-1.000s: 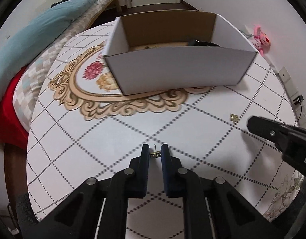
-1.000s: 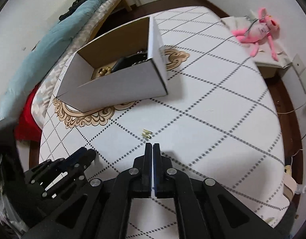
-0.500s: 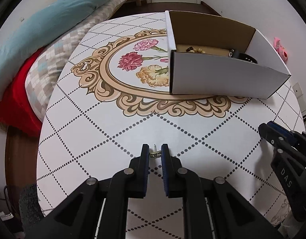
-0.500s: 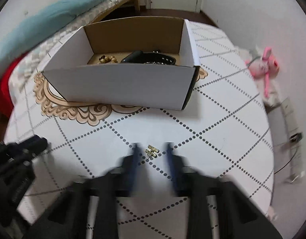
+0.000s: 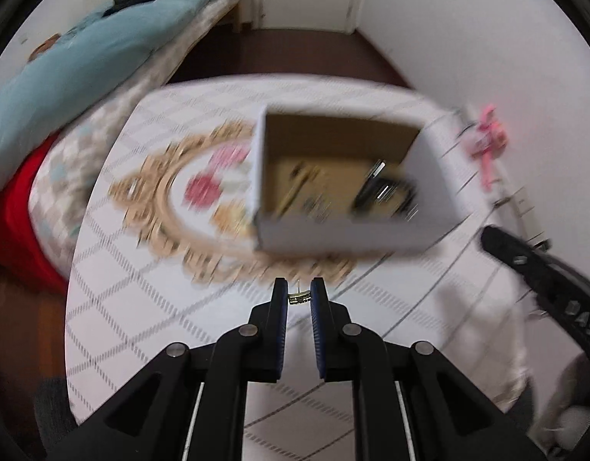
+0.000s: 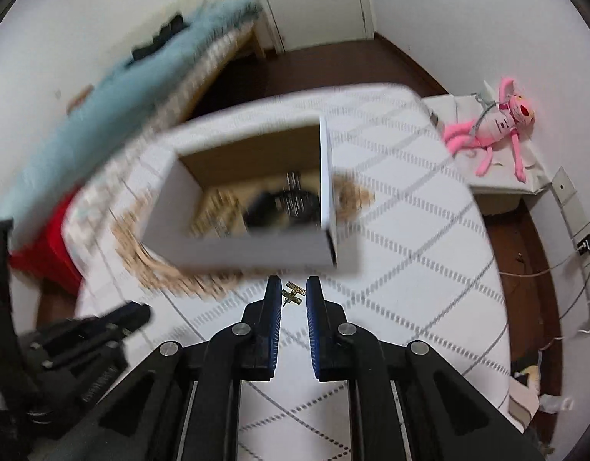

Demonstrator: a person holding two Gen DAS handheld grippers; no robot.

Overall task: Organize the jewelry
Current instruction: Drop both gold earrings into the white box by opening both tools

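My left gripper (image 5: 299, 299) is shut on a small gold earring (image 5: 298, 298) and holds it above the table, in front of the white cardboard box (image 5: 341, 236). My right gripper (image 6: 292, 295) is shut on a second gold earring (image 6: 293, 292), also lifted, just before the box (image 6: 241, 249). The box holds blurred beads and a dark bracelet or watch (image 6: 291, 203). Each gripper shows at the edge of the other's view, the right (image 5: 540, 280) and the left (image 6: 83, 338).
The round table (image 6: 410, 230) has a white dotted-diamond cloth with a gold floral medallion (image 5: 168, 207). A bed with a teal blanket (image 5: 75, 61) lies at the left. A pink plush toy (image 6: 494, 123) lies on a low stand at the right.
Both grippers rose off the table and moved toward the box. The right gripper opened around the second earring, then closed on it and lifted it. The left kept its earring.
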